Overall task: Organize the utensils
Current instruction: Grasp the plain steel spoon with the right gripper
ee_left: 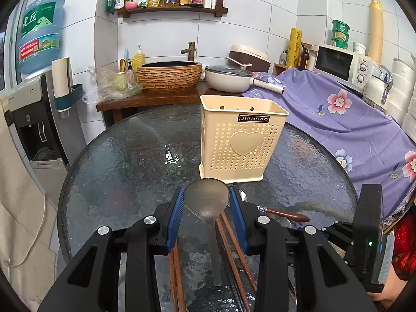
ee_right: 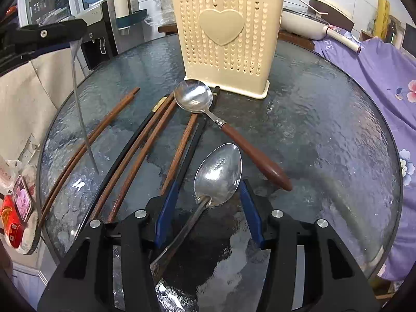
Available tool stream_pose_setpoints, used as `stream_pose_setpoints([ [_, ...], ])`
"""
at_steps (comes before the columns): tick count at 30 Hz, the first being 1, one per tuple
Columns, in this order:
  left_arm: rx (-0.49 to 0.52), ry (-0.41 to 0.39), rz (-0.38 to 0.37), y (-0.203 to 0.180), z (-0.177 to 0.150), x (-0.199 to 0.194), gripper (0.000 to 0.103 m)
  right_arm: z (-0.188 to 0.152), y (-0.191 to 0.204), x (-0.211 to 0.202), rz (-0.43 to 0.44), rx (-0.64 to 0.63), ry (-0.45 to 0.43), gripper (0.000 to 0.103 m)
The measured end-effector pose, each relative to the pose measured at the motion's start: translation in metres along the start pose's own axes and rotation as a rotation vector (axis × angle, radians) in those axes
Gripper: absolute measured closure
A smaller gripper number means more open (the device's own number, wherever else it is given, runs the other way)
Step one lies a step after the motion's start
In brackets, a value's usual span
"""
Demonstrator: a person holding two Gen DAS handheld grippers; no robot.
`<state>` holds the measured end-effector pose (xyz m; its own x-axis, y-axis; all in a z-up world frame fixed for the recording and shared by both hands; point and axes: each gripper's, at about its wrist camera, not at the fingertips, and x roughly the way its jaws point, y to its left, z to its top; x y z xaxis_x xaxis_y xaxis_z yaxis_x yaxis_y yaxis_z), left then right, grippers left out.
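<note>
A cream perforated utensil holder (ee_left: 240, 140) with a heart stands on the round glass table (ee_left: 117, 161); it also shows in the right wrist view (ee_right: 226, 39). My left gripper (ee_left: 206, 195) is shut on the bowl of a translucent grey spoon (ee_left: 208, 202), held above the table. That spoon's handle (ee_right: 80, 114) hangs at the left of the right wrist view. My right gripper (ee_right: 208, 189) is open around a steel spoon (ee_right: 218, 174) lying on the glass. A wooden-handled spoon (ee_right: 234, 135) and several brown and black chopsticks (ee_right: 140, 143) lie nearby.
A purple flowered cloth (ee_left: 338, 114) covers a surface to the right of the table. A wooden basin (ee_left: 169, 75), a pan (ee_left: 228, 78) and a microwave (ee_left: 340, 65) stand behind. A water dispenser (ee_left: 33, 119) is at left.
</note>
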<state>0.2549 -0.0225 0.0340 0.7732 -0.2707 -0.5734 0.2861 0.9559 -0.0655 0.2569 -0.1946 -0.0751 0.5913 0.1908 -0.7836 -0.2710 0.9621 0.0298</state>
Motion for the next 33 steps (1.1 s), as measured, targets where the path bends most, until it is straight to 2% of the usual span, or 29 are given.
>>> stream_pose_setpoints([
  [18,-0.002,0.003,-0.016,0.003,0.000,0.005,0.068,0.012,0.001,0.019,-0.061,0.040,0.008,0.054],
  [23,0.002,0.005,-0.019,0.000,0.001,0.009,0.068,0.015,0.002,0.021,-0.062,0.036,0.005,0.065],
  [33,0.008,0.006,-0.021,-0.004,0.002,0.010,0.068,0.015,0.002,0.018,-0.047,0.008,-0.010,0.066],
])
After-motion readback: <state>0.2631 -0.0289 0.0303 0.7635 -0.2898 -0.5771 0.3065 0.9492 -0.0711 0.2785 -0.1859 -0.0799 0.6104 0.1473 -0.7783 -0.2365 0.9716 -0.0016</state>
